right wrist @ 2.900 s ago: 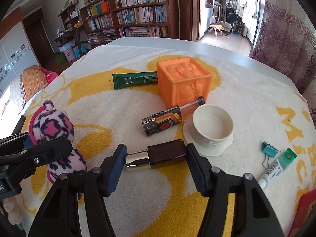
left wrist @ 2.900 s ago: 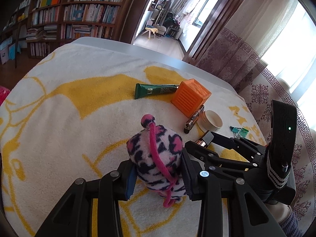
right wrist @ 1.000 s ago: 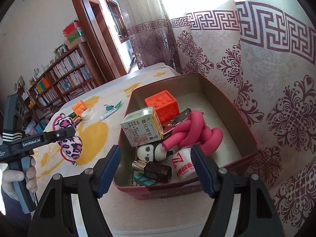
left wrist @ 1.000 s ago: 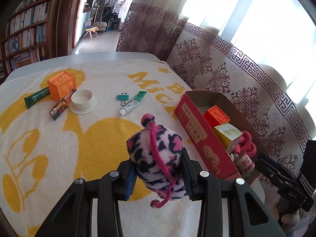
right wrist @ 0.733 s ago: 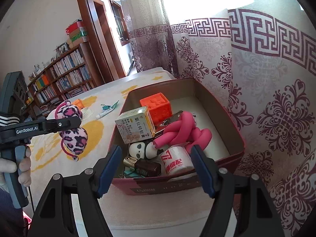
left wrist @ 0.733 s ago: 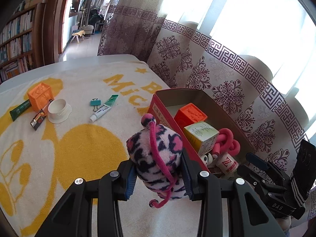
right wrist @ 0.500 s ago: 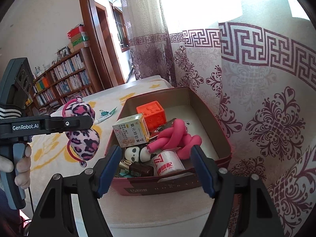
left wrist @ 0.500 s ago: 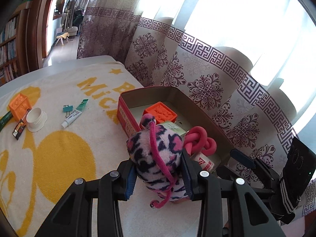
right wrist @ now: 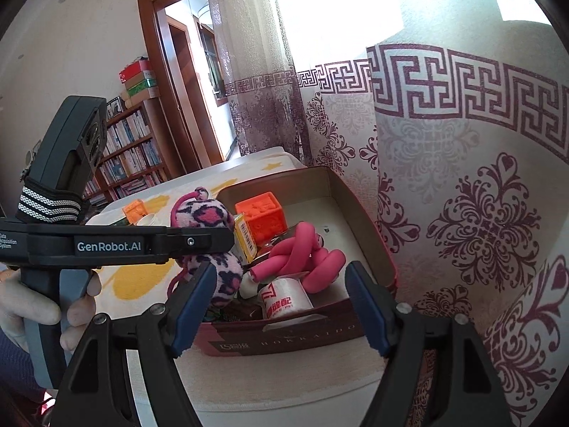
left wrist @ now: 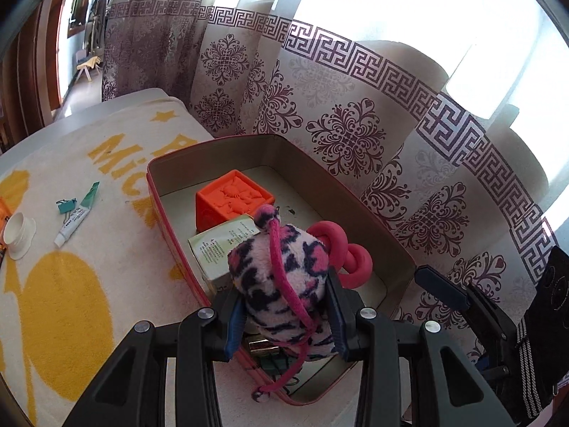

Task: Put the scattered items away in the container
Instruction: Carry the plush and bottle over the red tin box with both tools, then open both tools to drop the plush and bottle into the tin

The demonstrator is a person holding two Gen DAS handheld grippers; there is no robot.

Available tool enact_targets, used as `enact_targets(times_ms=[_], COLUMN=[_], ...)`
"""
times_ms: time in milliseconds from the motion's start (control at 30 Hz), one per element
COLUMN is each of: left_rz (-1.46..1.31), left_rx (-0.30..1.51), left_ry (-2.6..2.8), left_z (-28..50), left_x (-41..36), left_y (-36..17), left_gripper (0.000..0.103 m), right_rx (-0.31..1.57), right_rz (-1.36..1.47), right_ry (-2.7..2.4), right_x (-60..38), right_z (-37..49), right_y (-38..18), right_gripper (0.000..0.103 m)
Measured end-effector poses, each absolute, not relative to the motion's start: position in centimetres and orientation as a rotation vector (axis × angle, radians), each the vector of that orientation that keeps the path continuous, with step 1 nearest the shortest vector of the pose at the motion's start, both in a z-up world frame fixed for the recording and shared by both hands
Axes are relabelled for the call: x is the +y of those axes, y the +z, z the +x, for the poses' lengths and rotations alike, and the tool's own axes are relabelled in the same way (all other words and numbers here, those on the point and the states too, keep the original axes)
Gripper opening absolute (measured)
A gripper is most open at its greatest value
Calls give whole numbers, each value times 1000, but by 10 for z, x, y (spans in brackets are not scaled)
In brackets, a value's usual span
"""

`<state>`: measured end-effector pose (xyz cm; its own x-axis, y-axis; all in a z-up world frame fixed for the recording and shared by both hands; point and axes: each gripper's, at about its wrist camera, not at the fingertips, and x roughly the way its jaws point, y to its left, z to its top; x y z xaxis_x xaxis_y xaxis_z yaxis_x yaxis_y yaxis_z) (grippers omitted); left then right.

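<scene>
My left gripper (left wrist: 284,306) is shut on a pink leopard-print plush toy (left wrist: 281,267) and holds it above the near end of the red box (left wrist: 156,192). The right wrist view shows the plush toy (right wrist: 202,213) hanging over the box's left rim. Inside the box lie an orange cube (left wrist: 233,197), a green-and-white carton (left wrist: 220,245), a pink twisted toy (right wrist: 306,249) and a white roll (right wrist: 284,297). My right gripper (right wrist: 279,284) hovers before the box's near wall (right wrist: 284,331); its jaws are opening with nothing between them.
On the yellow-and-white towel (left wrist: 89,284) left of the box lie a small tube (left wrist: 76,215), a teal binder clip (left wrist: 66,205) and a white cup (left wrist: 16,229). A second orange cube (right wrist: 133,211) sits farther back. Patterned curtains (left wrist: 355,135) hang close behind the box.
The left gripper has carried the plush toy from over the towel to above the box's near end. The right gripper drew back slightly from the box and stays empty.
</scene>
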<state>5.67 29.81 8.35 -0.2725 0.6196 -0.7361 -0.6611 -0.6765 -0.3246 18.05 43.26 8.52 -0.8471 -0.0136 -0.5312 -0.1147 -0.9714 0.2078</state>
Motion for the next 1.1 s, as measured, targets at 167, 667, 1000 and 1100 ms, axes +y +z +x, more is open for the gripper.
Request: enact_targets(times_ms=[167, 667, 1000, 1100], left_rz=[-1116, -1140, -1110, -1115], left_rx=[152, 123, -10, -53], left_ry=[2137, 2184, 2141, 2171], left_z=[33, -33, -15, -15], left_x=[306, 318, 297, 281], left_y=[68, 64, 82, 87], left_gripper=[41, 47, 81, 81], right_rx=[367, 394, 383, 384], right_rz=[-851, -889, -907, -909], right_ry=[2953, 2951, 2964, 2964], right_x=[433, 430, 420, 417], right_z=[177, 167, 164, 164], right_y=[84, 78, 79, 80], right_gripper=[78, 78, 78, 78])
